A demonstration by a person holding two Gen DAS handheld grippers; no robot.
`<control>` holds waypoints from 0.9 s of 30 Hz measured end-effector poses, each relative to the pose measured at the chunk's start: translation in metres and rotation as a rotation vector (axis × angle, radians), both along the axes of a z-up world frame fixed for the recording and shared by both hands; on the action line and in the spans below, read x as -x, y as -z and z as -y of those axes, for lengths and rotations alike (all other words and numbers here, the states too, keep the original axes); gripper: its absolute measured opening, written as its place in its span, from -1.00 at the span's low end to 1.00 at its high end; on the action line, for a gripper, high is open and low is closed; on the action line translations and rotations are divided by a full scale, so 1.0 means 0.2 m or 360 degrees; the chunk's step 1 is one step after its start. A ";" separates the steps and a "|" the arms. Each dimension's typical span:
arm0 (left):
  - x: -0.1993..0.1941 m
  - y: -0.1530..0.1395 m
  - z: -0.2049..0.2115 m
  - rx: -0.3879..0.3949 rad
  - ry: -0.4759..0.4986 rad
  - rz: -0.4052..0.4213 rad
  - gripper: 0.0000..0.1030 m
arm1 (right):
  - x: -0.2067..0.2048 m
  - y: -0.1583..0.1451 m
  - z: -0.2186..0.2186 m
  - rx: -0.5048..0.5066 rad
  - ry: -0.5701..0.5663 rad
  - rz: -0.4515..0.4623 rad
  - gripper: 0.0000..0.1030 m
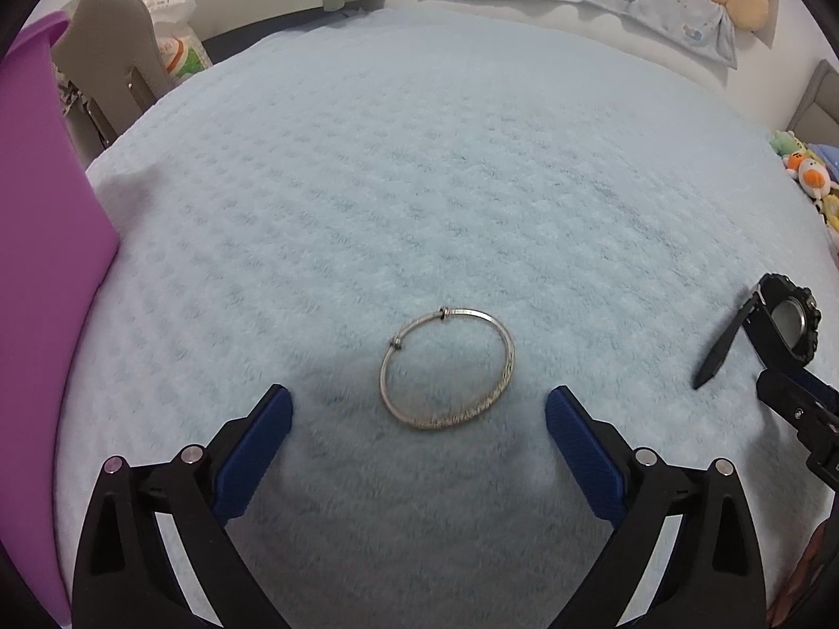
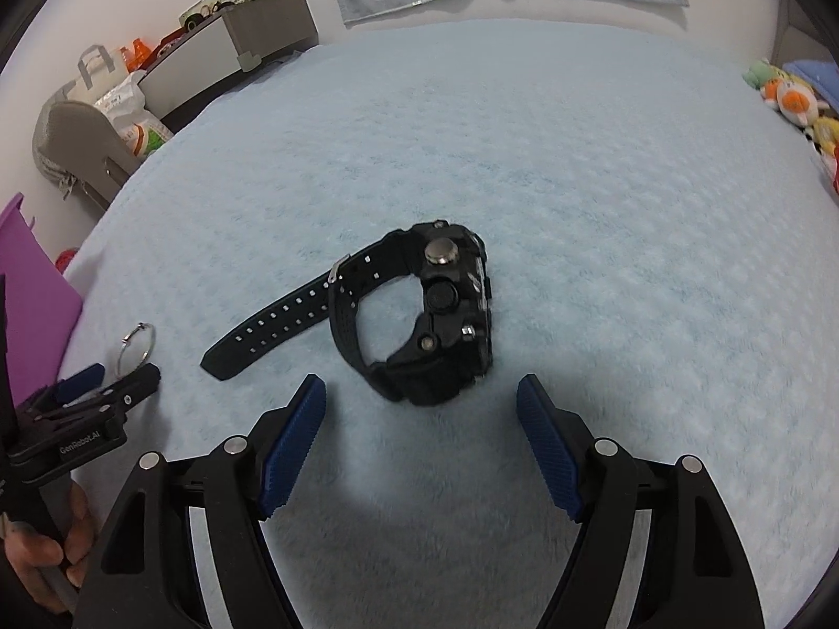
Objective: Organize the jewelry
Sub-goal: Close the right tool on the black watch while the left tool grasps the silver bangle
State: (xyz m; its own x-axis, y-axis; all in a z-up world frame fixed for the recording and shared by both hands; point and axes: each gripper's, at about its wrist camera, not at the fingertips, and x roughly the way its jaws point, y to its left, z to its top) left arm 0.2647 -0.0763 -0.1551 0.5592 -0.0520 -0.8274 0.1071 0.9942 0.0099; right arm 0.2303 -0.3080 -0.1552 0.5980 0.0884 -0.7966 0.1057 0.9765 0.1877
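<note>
Bangle [image 1: 448,369] ahead of left gripper [image 1: 418,411] (jaws apart)

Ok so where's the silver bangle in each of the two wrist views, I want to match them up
Left wrist view: the silver bangle lies flat on the blue blanket, low centre, between the open fingers of the left gripper.
Right wrist view: the bangle shows small at the far left edge, just beyond the left gripper's tips.
Shared landmark: the black watch, far right in the left view, centre in the right view.
</note>
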 end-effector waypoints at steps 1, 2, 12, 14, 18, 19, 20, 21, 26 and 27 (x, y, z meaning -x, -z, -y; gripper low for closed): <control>-0.01 0.00 0.00 0.0000 0.0000 0.0003 0.88 | -0.01 0.00 0.00 0.0005 -0.0003 0.0002 0.43; -0.03 0.01 0.01 0.0000 -0.0003 0.0002 0.89 | -0.03 0.01 0.00 0.0004 -0.0004 0.0005 0.44; -0.13 0.02 0.04 0.0004 -0.0021 0.0010 0.89 | -0.15 0.02 -0.02 0.0091 -0.0024 -0.0001 0.58; -0.15 0.01 0.04 0.0004 -0.0027 0.0009 0.90 | -0.17 0.02 -0.03 0.0111 -0.0028 -0.0003 0.58; -0.18 0.01 0.04 0.0003 -0.0025 0.0004 0.89 | -0.19 0.03 -0.05 0.0152 -0.0025 -0.0011 0.58; -0.18 0.01 0.03 0.0007 -0.0015 -0.0005 0.89 | -0.19 0.03 -0.06 0.0166 -0.0025 -0.0006 0.58; -0.17 0.01 0.03 0.0010 -0.0010 -0.0009 0.89 | -0.18 0.03 -0.06 0.0175 -0.0026 -0.0004 0.57; -0.17 0.01 0.02 0.0008 -0.0007 -0.0009 0.87 | -0.18 0.02 -0.06 0.0176 -0.0025 0.0001 0.57; -0.13 0.00 0.03 -0.0005 -0.0003 0.0022 0.70 | -0.15 0.02 -0.05 0.0153 -0.0021 0.0013 0.34; -0.12 -0.01 0.02 -0.0004 -0.0002 0.0033 0.64 | -0.14 0.01 -0.05 0.0153 -0.0021 0.0017 0.29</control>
